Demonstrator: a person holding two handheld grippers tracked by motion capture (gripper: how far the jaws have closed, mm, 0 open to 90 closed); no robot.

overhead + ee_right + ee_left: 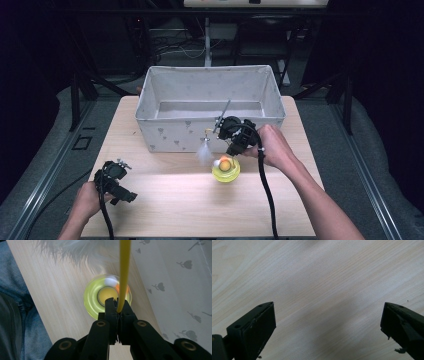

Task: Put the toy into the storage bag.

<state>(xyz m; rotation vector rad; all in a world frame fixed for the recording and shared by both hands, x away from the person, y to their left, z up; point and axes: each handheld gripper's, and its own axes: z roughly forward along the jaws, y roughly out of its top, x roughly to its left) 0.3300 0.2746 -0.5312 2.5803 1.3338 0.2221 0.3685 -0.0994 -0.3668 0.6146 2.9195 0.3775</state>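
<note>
**Right gripper clamped on toy wand, lifted off table; bin drop not done**

Right gripper [233, 145]: jaws fully clenched on the thin yellow rod [123, 275] of a toy, a stick with a white feather tuft [204, 152] at its far end. Rod runs straight out ahead of the jaw tips; the feathers hang beyond, just in front of the fabric bin [165, 132]'s near wall. Directly below the jaws sits the toy's yellow-green disc base [226, 171] with an orange ball, resting on the table [165, 200] or barely off it, can't tell which.

Left gripper [114, 181]: jaws spread wide, nothing between them, only bare wood beneath. Parked well apart from the toy, near the table's front-left.

Progress, as a judgement: grasp is done, lift looks underway. Left to do: carry the toy over the bin rim, just beyond the right gripper, and let go inside. Bin interior looks empty.
</note>
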